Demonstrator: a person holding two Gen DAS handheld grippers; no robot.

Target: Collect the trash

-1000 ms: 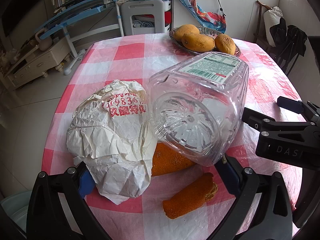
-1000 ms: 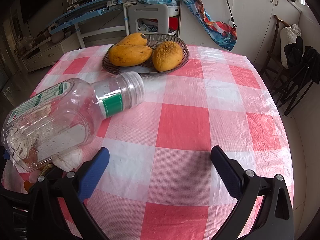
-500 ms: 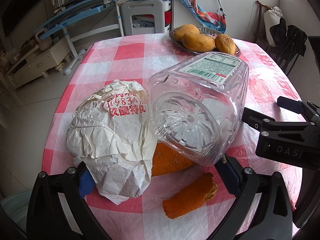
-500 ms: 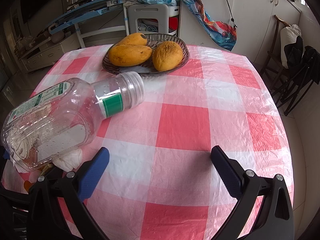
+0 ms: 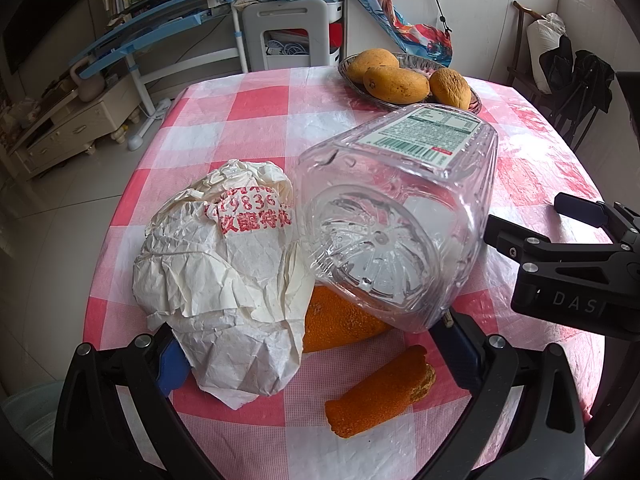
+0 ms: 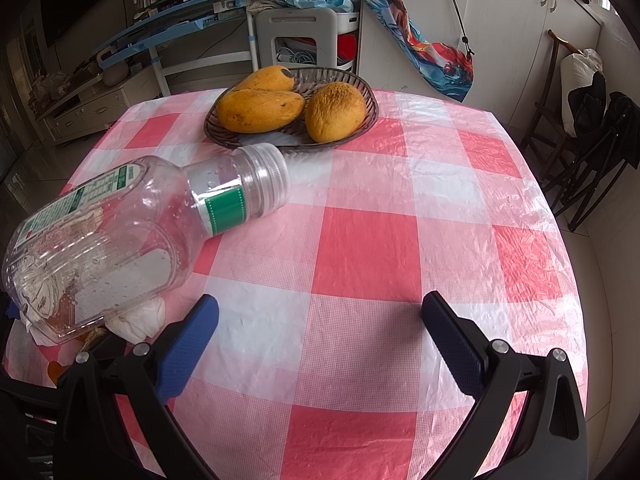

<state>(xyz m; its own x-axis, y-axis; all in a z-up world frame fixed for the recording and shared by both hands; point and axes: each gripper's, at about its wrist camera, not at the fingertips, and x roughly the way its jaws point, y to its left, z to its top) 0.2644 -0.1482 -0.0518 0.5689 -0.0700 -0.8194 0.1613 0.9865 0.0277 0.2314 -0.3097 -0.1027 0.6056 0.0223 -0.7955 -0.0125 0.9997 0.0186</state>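
Observation:
A crumpled white paper wrapper (image 5: 224,280) with red print lies on the checked tablecloth, close in front of my left gripper (image 5: 312,364), which is open and empty. An empty clear plastic bottle (image 5: 396,220) lies on its side beside the wrapper, its base resting on an orange peel (image 5: 336,324). A second strip of orange peel (image 5: 380,392) lies nearer, between my fingers. The bottle also shows in the right wrist view (image 6: 132,236), left of my right gripper (image 6: 320,344), which is open and empty above bare cloth.
A dark glass bowl (image 6: 356,80) holding three mangoes stands at the table's far side. The red-and-white tablecloth (image 6: 360,248) covers a round table. Shelves, a white stool and dark folding chairs stand beyond the table edge. The right gripper's body (image 5: 576,280) shows in the left wrist view.

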